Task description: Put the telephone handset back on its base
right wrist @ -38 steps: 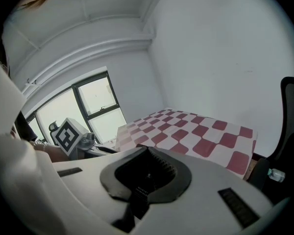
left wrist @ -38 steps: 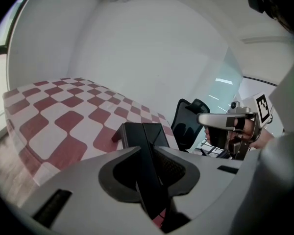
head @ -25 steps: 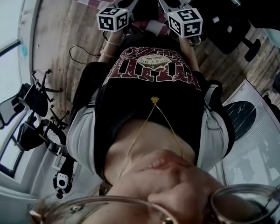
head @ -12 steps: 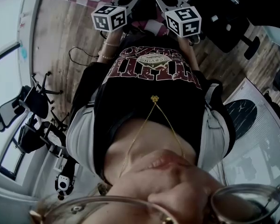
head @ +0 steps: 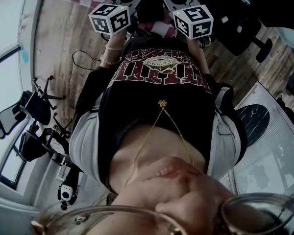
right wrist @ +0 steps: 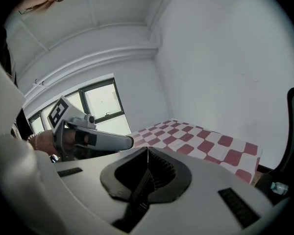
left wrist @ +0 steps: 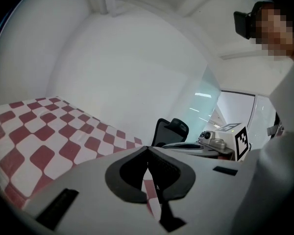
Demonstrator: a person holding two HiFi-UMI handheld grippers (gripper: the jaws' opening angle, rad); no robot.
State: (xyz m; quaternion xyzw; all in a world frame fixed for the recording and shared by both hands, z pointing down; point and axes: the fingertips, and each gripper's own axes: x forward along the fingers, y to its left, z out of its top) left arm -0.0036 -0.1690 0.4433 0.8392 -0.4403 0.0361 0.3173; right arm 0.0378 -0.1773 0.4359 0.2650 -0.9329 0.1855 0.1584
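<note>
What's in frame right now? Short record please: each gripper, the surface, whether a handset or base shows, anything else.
left gripper: jaws together, nothing between them
right gripper: jaws together, nothing between them
surface: red-and-white checked cloth, ahead of and below both grippers
handset: in no view
base: in no view
other: black office chair past the cloth; window behind the left gripper
person: dark printed shirt, holding both grippers out over the cloth
task state: cannot be judged from these views
</note>
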